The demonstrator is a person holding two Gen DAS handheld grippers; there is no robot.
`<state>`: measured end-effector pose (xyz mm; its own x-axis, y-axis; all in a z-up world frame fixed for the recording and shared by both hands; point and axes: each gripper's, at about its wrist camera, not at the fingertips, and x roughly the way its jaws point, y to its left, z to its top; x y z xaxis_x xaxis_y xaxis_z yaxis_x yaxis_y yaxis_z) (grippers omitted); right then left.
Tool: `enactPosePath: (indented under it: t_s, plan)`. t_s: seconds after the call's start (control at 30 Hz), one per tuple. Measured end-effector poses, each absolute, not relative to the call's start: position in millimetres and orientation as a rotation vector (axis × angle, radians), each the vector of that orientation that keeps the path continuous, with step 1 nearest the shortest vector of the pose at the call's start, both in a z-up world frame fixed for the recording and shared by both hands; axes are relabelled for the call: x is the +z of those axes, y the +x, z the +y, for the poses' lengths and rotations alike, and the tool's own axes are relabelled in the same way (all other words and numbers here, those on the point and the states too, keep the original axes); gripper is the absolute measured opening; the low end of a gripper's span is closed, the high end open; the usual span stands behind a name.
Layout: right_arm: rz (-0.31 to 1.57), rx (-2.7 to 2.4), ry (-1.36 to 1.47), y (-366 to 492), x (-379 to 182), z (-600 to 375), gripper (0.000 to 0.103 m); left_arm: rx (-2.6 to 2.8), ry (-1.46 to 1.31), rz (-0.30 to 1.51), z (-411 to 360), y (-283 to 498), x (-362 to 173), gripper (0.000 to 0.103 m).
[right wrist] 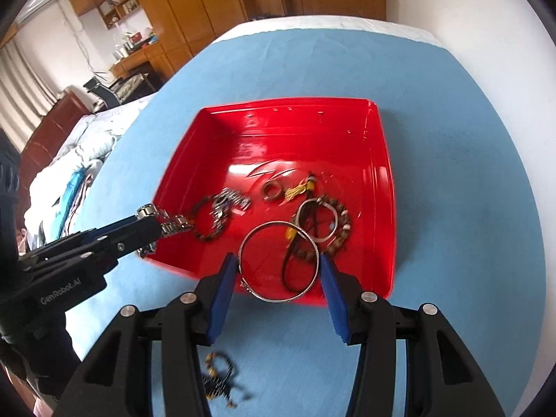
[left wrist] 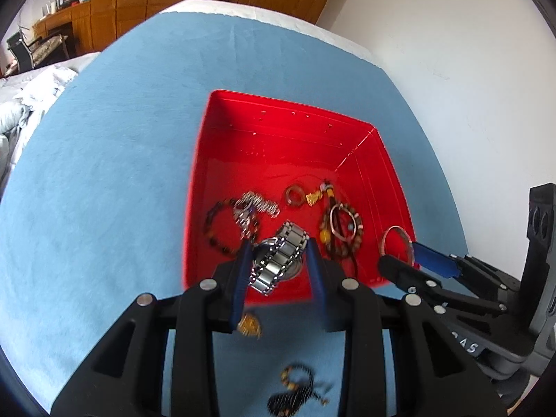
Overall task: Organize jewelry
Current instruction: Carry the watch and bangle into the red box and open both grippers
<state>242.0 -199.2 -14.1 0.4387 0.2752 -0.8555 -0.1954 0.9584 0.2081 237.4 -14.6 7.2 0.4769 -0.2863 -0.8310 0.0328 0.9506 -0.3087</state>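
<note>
While both your grippers hang over the red tray's (right wrist: 378,173) near edge, each frames a piece.

Your left gripper (left wrist: 278,260) pinches the steel watch (left wrist: 278,260); your right gripper (right wrist: 278,274) brackets the silver bangle (right wrist: 279,260), contact unclear.

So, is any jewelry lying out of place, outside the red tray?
Yes. A dark beaded necklace and a small gold piece lie on the blue cloth, outside the red tray holding the other jewelry.
</note>
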Motion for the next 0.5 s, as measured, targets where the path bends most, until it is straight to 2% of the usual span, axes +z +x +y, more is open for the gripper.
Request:
enactPosePath:
  t_s: [0.5]
  plan:
    - [1.146,0.27,0.064,301.7,-59.8,-195.5,0.052,-0.166,-0.246,1.146,-36.1,295.0,-35.1,0.032]
